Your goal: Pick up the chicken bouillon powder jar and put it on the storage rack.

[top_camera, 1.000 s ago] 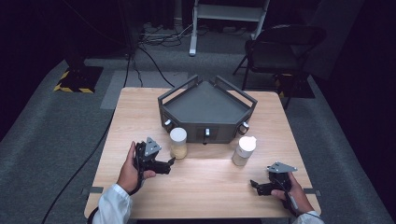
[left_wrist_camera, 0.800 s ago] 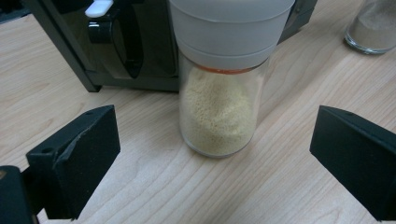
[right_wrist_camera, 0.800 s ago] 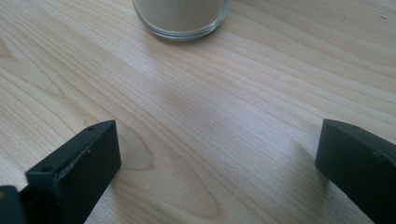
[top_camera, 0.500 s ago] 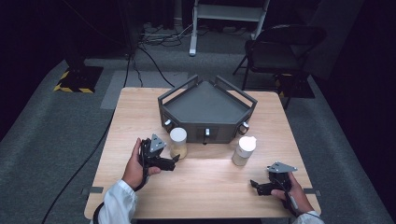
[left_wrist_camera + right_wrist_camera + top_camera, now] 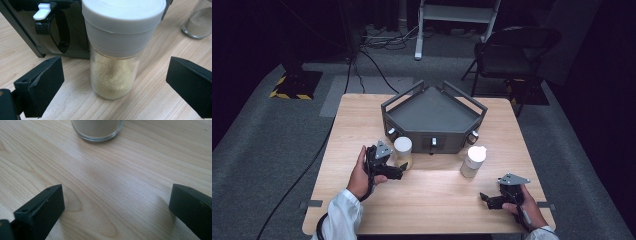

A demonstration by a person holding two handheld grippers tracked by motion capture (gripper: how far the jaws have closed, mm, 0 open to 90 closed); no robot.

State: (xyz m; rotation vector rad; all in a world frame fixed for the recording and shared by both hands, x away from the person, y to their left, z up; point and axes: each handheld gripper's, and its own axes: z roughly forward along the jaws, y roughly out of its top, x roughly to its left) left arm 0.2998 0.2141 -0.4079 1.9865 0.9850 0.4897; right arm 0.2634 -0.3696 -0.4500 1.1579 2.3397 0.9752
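Your left gripper (image 5: pixel 398 172) sits w/ jaws spread wide, released, either side of the yellow-powder jar (image 5: pixel 117 47) but not touching it. That jar stands upright on the table (image 5: pixel 432 200), right in front of the grey tray (image 5: pixel 432 107). Further right, the 2nd jar (image 5: pixel 473 161) stands upright. Your right gripper (image 5: pixel 486 198) rests near the table's edge, jaws apart, empty.

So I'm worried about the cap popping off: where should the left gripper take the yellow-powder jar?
On the glass body of the jar, below the white cap, coming in level from the front; it stands upright, round, and already between the open left gripper jaws.
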